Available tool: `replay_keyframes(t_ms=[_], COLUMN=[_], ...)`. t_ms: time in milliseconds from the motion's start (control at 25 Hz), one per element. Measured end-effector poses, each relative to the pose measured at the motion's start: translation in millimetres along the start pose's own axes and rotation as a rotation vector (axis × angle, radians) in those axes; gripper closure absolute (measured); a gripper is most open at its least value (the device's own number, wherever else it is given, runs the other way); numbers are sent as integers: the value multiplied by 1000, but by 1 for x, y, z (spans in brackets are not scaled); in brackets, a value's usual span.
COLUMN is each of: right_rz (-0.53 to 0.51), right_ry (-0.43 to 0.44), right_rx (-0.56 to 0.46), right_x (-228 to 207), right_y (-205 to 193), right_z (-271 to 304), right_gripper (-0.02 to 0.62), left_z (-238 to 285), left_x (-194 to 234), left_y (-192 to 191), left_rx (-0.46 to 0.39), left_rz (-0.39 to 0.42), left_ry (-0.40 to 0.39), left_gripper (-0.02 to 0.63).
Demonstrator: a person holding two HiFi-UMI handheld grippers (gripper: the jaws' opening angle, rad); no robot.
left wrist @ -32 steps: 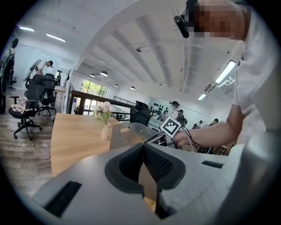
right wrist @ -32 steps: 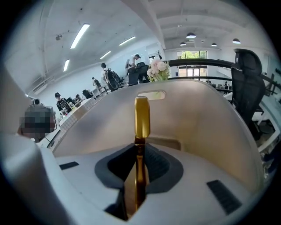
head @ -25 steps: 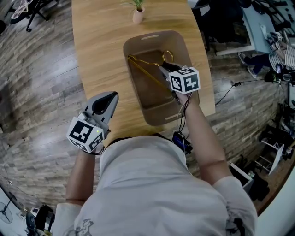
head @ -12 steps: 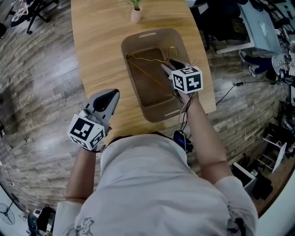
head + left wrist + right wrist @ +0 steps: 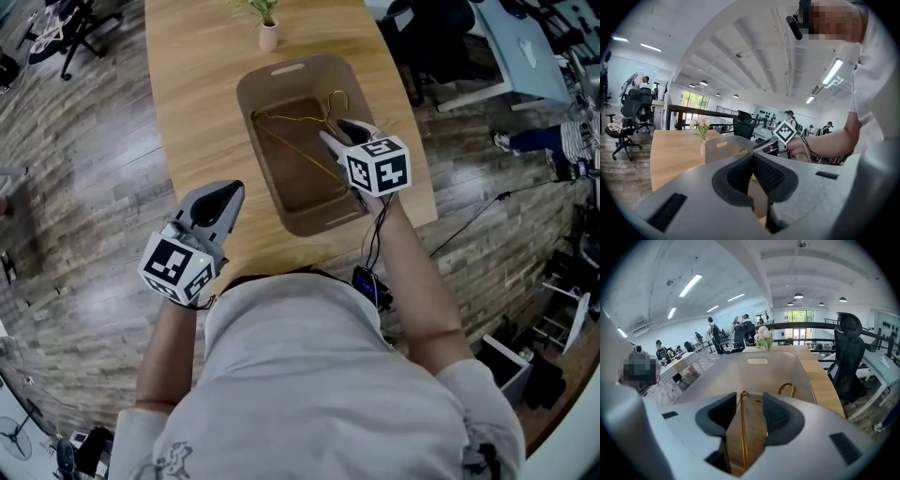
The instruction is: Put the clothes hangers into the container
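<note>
Gold wire hanger [image 5: 743, 437] is laid in beige plastic tub [image 5: 281, 70]
Right gripper [image 5: 337, 131] jaws have just been opened, hanger loose between them; left gripper [image 5: 228, 190] is closed, empty

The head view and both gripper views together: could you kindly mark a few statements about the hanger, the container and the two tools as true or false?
1. The thin gold wire hanger lies inside the tan plastic container. True.
2. The right tool is clamped on the hanger. False: its jaws have just been opening and stand apart; the hanger shows between them, but the pads do not press on it.
3. The left tool holds a second hanger. False: its jaws are together with nothing between them.
4. A small potted plant stands on the wooden table beyond the container. True.
</note>
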State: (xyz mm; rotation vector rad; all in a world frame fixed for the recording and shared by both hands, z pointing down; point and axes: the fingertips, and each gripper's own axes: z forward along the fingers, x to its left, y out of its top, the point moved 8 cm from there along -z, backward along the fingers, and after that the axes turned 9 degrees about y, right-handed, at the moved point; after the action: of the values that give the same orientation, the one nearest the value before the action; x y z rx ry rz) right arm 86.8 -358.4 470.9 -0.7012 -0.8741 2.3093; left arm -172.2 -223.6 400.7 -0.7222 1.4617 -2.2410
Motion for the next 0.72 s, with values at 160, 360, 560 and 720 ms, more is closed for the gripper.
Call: replay_keyframes(t_ms=[160,360,560,720], right_rz=[-24,-60,-90,-112], right_ry=[25,60,91,107], right_rx=[-42,-92,-112,-144], right_x=[13,25,31,41], right_y=[5,5,-6,-17], right_z=[-22,-52,-82,-109], right_gripper=[423,454,480,518], left_z=[-6,-13,-17,-21], left_x=[-16,-40,-66,-90], left_y=[5,7,7,5], left_rx=[-9,-23,-37,-40], left_rz=[19,37,52,62], left_ry=[8,24,32,38], left_gripper=[600,600,600,600])
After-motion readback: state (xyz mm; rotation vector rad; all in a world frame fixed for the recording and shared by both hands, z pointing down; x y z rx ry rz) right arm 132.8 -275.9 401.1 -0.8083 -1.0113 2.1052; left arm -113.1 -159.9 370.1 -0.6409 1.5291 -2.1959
